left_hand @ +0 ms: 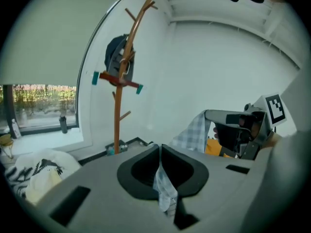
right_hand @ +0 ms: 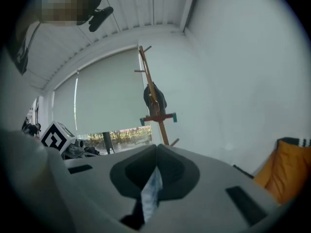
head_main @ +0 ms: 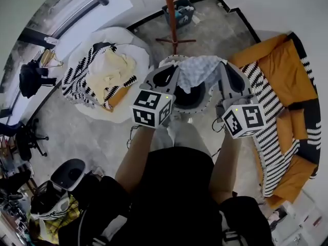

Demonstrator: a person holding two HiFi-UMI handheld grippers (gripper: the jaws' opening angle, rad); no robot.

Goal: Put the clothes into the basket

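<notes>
Your left gripper [left_hand: 160, 149] is clenched on one edge of the checked cloth [head_main: 202, 69]. Your right gripper [right_hand: 156, 148] is clamped just as tight on another edge. The cloth hangs spread between them directly above the basket [head_main: 202, 108]. Only a thin pinched strip of fabric shows inside each grip, and the cloth hides much of the basket's rim.

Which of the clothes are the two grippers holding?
The pale grey checked cloth, pinched by the left gripper and right gripper over the dark round basket. The black-and-white zigzag garment and cream clothes lie on the white round cushion.
</notes>
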